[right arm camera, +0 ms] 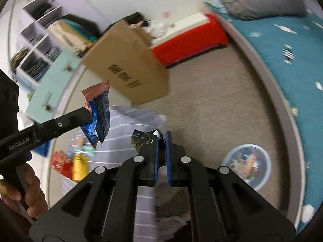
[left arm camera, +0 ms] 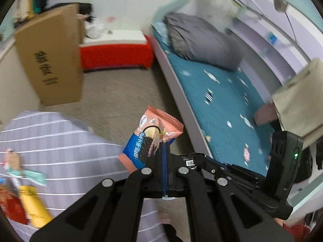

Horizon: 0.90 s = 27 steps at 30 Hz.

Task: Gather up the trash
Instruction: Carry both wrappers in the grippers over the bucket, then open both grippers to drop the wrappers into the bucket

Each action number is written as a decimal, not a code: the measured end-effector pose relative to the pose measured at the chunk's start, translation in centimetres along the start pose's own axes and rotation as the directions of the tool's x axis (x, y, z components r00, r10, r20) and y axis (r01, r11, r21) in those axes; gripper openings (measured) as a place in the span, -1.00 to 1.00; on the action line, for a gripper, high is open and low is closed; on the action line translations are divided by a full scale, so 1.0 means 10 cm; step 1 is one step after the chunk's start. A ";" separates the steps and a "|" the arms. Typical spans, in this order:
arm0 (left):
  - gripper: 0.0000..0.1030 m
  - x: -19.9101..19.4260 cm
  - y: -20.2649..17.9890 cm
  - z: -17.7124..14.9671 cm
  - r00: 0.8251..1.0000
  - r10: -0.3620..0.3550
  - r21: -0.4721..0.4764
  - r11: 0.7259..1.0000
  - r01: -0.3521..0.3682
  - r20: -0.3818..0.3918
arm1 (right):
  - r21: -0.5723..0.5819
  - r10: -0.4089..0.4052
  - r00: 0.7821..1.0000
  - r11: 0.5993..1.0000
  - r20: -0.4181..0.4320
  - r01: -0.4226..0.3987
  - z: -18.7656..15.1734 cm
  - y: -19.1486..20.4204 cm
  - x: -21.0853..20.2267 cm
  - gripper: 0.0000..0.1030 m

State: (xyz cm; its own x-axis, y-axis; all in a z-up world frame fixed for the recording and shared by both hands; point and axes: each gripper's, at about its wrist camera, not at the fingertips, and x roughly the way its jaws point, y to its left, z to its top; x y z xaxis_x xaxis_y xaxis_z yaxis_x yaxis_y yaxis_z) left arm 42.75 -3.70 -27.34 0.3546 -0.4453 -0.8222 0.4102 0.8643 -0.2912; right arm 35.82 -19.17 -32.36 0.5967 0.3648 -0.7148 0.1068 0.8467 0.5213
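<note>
Pink and blue foil marks the cookie wrapper [left arm camera: 150,139] that the left gripper [left arm camera: 164,151] has pinched by one lower corner, its blue-lined fingers pressed flat together on the packet, which stands up above the grey striped cloth [left arm camera: 66,139]. The right wrist view shows the same wrapper [right arm camera: 98,112] edge-on, folded and hanging from the tip of the left gripper [right arm camera: 85,114], with the person's left hand [right arm camera: 30,193] on the handle below. Only that view shows the right gripper [right arm camera: 161,141], whose blue pads [right arm camera: 155,155] are nearly together on a crumpled dark wrapper [right arm camera: 144,140] poking out to the left of them. It alone also shows a clear plastic bowl [right arm camera: 262,173] on the carpet beside the bed frame, with mixed wrappers inside it. More trash lies on the striped cloth: a red packet [right arm camera: 61,164], a yellow packet [right arm camera: 79,167] touching it, and a pale teal wrapper [right arm camera: 87,151] just above them; the left wrist view catches these at its lower left edge, blurred. Only the left wrist view shows a beige tote bag [left arm camera: 300,100] hanging at the right. A tall cardboard box [left arm camera: 52,56] stands near a red and white storage box [left arm camera: 115,54], and a grey pillow [left arm camera: 201,40] lies on the teal bed sheet [left arm camera: 222,104].
</note>
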 end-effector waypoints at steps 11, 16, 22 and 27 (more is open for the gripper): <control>-1.00 1.82 -0.85 -0.70 0.957 -0.014 0.074 0.997 0.037 -0.289 | 0.173 -0.244 0.967 0.952 -0.074 0.253 -0.59 -1.78 -0.22 -0.88; -1.00 2.56 -0.95 -1.05 0.914 0.010 0.084 0.996 0.026 -0.406 | 0.240 -0.290 0.950 0.920 -0.116 0.310 -0.88 -2.32 -0.17 -0.88; -1.00 3.12 -1.06 -1.29 0.879 0.022 0.102 0.994 0.031 -0.477 | 0.280 -0.317 0.938 0.896 -0.141 0.344 -1.08 -2.66 -0.03 -0.88; -0.12 3.38 -1.05 -1.30 0.846 0.042 0.084 0.996 0.003 -0.532 | 0.321 -0.321 0.934 0.877 -0.159 0.357 -1.15 -2.75 0.07 -0.88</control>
State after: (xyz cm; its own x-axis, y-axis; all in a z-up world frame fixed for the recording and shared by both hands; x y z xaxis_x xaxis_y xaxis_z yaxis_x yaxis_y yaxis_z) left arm 39.54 -24.79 -58.45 -0.1295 -0.2160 -0.9678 0.4807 0.8400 -0.2518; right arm 24.16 -37.77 -52.54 0.3964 0.1300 -0.9088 0.5622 0.7482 0.3523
